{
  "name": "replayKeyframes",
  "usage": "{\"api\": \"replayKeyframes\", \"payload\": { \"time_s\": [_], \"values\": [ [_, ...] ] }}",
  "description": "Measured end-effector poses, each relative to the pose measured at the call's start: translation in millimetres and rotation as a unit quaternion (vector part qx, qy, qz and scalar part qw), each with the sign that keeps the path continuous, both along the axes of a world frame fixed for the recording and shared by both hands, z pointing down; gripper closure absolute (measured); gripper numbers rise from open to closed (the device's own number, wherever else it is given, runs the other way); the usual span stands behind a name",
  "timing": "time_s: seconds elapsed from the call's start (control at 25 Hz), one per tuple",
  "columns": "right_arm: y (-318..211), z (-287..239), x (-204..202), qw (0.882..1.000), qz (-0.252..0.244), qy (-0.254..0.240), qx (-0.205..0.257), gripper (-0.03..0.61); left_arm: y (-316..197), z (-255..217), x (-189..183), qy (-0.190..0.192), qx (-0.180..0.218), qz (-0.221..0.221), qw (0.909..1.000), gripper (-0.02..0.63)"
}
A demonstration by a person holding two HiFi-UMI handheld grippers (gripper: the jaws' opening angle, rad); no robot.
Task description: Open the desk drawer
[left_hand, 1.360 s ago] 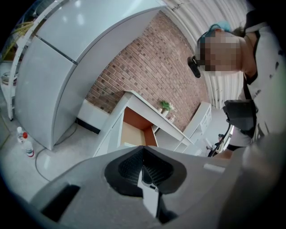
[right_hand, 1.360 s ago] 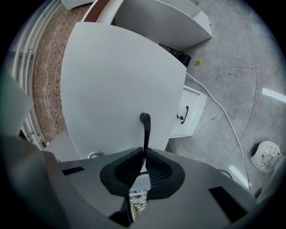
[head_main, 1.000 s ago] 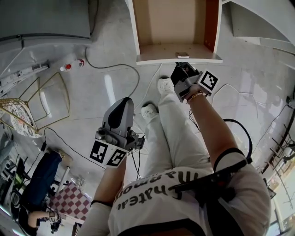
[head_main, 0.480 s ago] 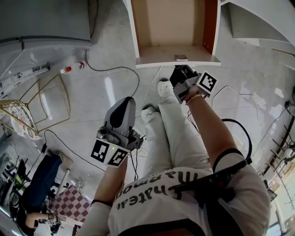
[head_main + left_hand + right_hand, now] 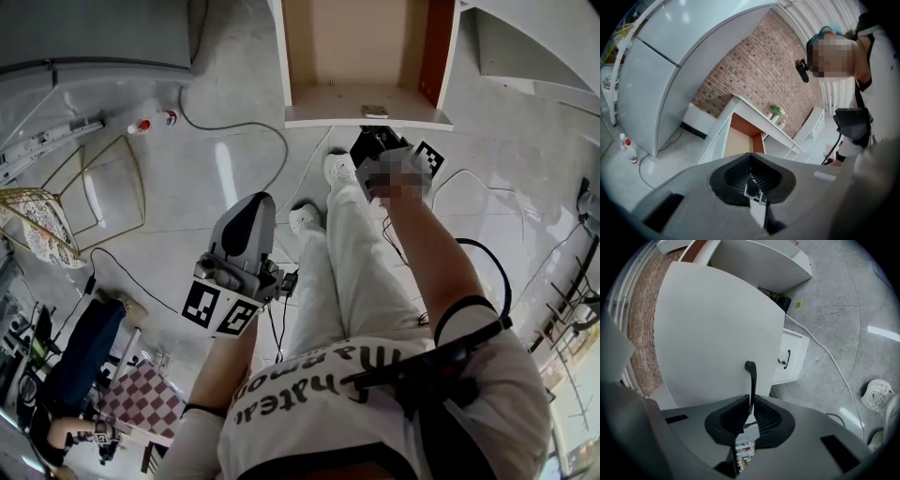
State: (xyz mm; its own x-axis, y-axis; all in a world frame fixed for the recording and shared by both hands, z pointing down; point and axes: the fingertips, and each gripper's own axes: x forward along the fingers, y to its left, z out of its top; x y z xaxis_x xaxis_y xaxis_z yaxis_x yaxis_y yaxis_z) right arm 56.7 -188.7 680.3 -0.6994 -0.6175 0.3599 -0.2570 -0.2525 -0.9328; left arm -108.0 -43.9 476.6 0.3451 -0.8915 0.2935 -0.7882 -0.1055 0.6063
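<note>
Right hand-held gripper (image 5: 751,400): clenched on black drawer handle (image 5: 751,376) for pulling; left hand-held gripper (image 5: 751,161): pinched together, empty, idle aside.

The drawer handle (image 5: 751,376) sits between the jaws of the right gripper (image 5: 752,404), on the drawer front (image 5: 712,329) straight ahead of it. Beyond, to that gripper's right, stands a small cabinet (image 5: 793,357), with a cable (image 5: 825,352) and a shoe (image 5: 877,394) on the floor farther right. Ahead of the left gripper (image 5: 751,164) stands the desk (image 5: 751,108) with a potted plant (image 5: 776,111) on top, a refrigerator (image 5: 661,79) to the gripper's left, and bottles (image 5: 627,149) on the floor beside the refrigerator.
</note>
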Motion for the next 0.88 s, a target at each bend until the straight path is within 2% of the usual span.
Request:
{"api": "replayKeyframes", "payload": {
  "time_s": [0.44,0.6,0.88],
  "values": [
    [5.8,1.1,12.0,1.000,0.022,0.004,-0.006,0.543,-3.4,-3.3,5.7,0.008,0.019,0.009,0.9997,0.598],
    [7.5,0.4,21.8,0.999,0.029,0.026,-0.009,0.532,-2.6,-7.4,7.5,0.001,0.022,0.018,0.9996,0.598],
    [25.1,-19.0,44.4,0.998,0.055,0.039,-0.013,0.523,-1.2,-34.8,-3.3,-0.011,0.038,0.002,0.9992,0.598]
  ]
}}
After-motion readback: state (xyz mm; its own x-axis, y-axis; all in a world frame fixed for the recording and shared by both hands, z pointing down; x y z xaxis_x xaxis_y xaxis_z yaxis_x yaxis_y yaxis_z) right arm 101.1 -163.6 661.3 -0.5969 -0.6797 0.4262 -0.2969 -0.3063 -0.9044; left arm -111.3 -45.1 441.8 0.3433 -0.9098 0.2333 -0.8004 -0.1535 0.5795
